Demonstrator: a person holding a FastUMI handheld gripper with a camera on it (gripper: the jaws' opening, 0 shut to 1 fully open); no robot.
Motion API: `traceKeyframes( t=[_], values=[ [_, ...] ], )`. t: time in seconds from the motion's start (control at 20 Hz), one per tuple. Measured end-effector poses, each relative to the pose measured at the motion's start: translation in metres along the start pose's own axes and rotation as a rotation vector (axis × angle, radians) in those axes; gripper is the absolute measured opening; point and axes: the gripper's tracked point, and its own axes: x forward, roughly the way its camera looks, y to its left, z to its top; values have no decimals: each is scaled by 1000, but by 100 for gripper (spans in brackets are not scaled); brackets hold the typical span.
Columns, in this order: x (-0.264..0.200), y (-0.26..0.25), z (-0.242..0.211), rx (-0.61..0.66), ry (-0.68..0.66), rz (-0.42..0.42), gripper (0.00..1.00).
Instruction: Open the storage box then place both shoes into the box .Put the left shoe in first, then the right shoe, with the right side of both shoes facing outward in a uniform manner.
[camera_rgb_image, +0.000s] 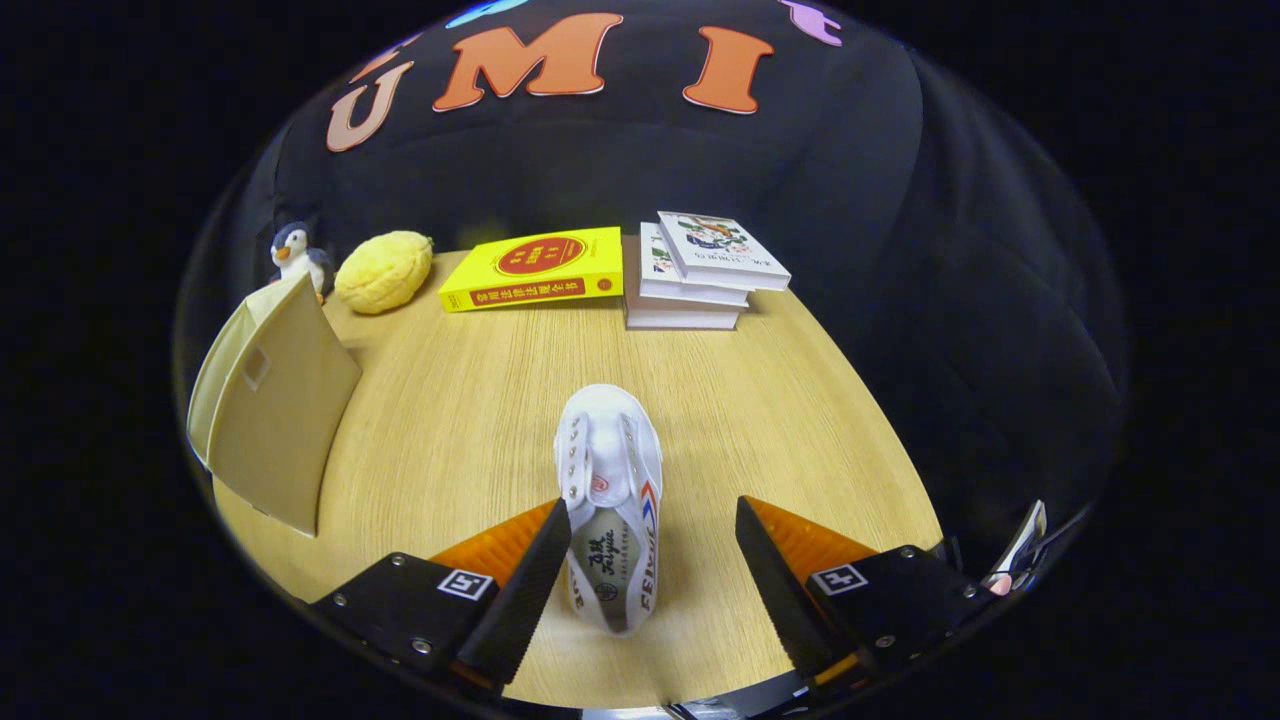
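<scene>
the claw (650, 560) stands wide open, its two fingers spread apart low over the worktop (470, 400). between them lies a white shoe (610, 500), heel end nearest the claw and toe pointing away; the shoe sits closer to the left finger (520, 590), whose inner edge is just beside or touching the shoe's side, i cannot tell which, while the right finger (775, 590) stands well apart from it. the shoe lies upright with its opening and printed insole facing up. taking the shoe as the landmark: off to its left, near the worktop's edge, stands a beige storage box (275, 410), one flat panel of it facing the shoe. beyond the shoe, at the far side of the worktop, a yellow book (535, 268) lies flat, and just right of that book is a stack of white books (700, 275). far beyond the shoe and to its left sit a yellow plush (385, 270) and a small penguin toy (295, 255), behind the box.
</scene>
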Motion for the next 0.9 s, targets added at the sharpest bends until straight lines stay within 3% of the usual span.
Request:
traceKeyframes(
  t=[0.3, 0.5, 0.6, 0.8, 0.85, 0.9],
  values=[
    [30, -4, -21, -37, 75, 23, 96],
    [47, -4, -18, -46, 84, 32, 86],
    [55, 4, -20, -56, 105, 63, 75],
    [65, 17, -19, -88, 110, 77, 38],
    [68, 9, -19, -93, 111, 44, 16],
    [67, 10, -18, -64, 101, 51, 4]
  ],
)
